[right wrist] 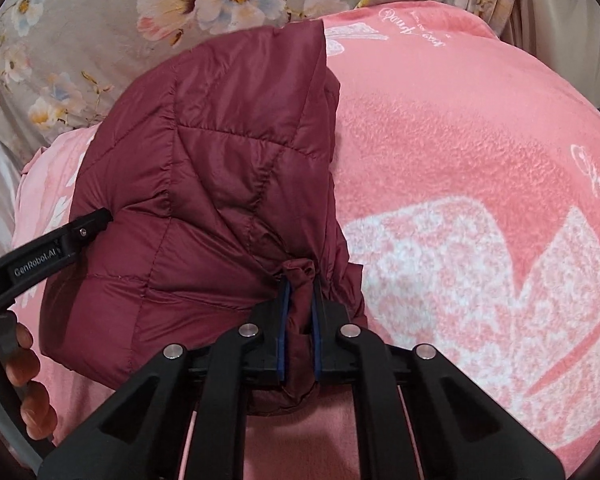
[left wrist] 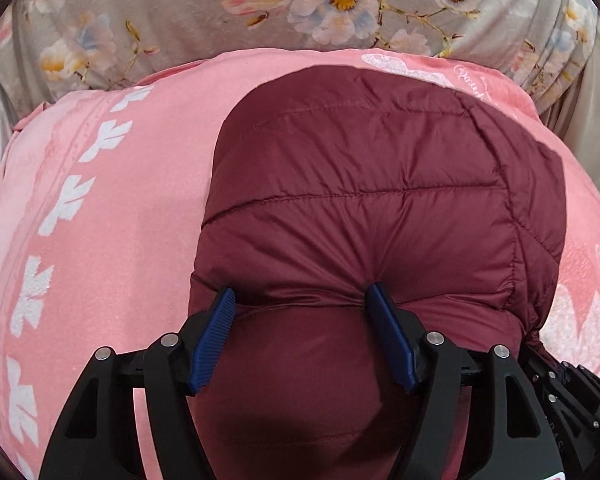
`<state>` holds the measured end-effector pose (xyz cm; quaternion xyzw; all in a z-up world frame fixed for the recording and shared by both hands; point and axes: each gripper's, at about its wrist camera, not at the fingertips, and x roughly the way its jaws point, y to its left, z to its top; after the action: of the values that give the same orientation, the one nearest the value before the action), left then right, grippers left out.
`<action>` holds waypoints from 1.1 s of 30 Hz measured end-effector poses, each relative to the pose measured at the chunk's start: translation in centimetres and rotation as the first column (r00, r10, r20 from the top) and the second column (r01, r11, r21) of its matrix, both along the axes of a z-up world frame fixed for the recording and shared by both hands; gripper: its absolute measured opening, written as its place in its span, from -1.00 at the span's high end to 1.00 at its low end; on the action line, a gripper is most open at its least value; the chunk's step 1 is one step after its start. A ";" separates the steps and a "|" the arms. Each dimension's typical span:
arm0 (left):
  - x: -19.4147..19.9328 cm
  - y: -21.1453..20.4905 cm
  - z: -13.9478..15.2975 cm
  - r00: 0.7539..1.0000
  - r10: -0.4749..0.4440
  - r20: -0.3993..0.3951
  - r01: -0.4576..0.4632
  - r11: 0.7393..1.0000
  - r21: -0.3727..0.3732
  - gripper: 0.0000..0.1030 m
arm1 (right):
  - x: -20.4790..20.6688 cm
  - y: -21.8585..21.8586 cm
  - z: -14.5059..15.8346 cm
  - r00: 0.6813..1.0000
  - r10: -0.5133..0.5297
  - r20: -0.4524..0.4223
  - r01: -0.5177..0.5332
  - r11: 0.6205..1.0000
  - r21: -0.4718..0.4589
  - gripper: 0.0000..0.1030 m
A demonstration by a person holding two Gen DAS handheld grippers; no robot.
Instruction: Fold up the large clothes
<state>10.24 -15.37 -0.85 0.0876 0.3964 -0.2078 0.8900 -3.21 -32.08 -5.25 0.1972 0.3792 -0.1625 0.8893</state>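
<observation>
A maroon quilted puffer jacket (left wrist: pixel 360 208) lies folded into a compact block on a pink blanket (left wrist: pixel 100 240). My left gripper (left wrist: pixel 302 300) has its blue pads spread wide, with the jacket's near edge bulging between them; the pads press into the fabric. My right gripper (right wrist: pixel 300 280) is shut on a bunched corner of the jacket (right wrist: pixel 204 184) at its near right edge. The left gripper's black finger (right wrist: pixel 88 228) shows in the right wrist view, touching the jacket's left side.
The pink blanket (right wrist: pixel 480 160) with white leaf and butterfly prints covers the surface. A grey floral sheet (left wrist: pixel 260 0) lies behind it. The person's hand (right wrist: pixel 28 380) holds the left tool at the lower left. The right gripper's body (left wrist: pixel 572 392) shows at the lower right.
</observation>
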 end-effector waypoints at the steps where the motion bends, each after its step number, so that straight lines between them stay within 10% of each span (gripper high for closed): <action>1: 0.0 -0.1 -0.3 1.000 0.002 0.009 -0.002 1.000 0.006 -0.32 | 0.0 0.1 -0.1 1.000 -0.001 0.002 0.001 1.000 -0.005 0.85; 13: -0.3 0.1 -1.1 1.000 -0.016 0.019 0.016 1.000 0.008 -0.24 | -0.6 0.2 0.3 1.000 -0.008 0.007 0.008 1.000 -0.013 0.84; 24: 6.5 3.0 8.3 0.996 0.054 0.070 -0.047 0.995 -0.093 -0.24 | 3.3 -3.8 11.4 0.978 -0.065 0.197 0.055 0.997 0.056 0.18; 33: 12.7 -2.7 5.9 0.997 0.065 -0.040 -0.067 0.996 -0.057 -0.24 | 11.5 -6.3 6.4 0.981 -0.190 0.034 0.184 0.975 0.122 0.39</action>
<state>22.98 -18.11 5.06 0.0446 0.4098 -0.1912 0.8908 8.30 -38.42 1.14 0.2882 0.3476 -0.2182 0.8652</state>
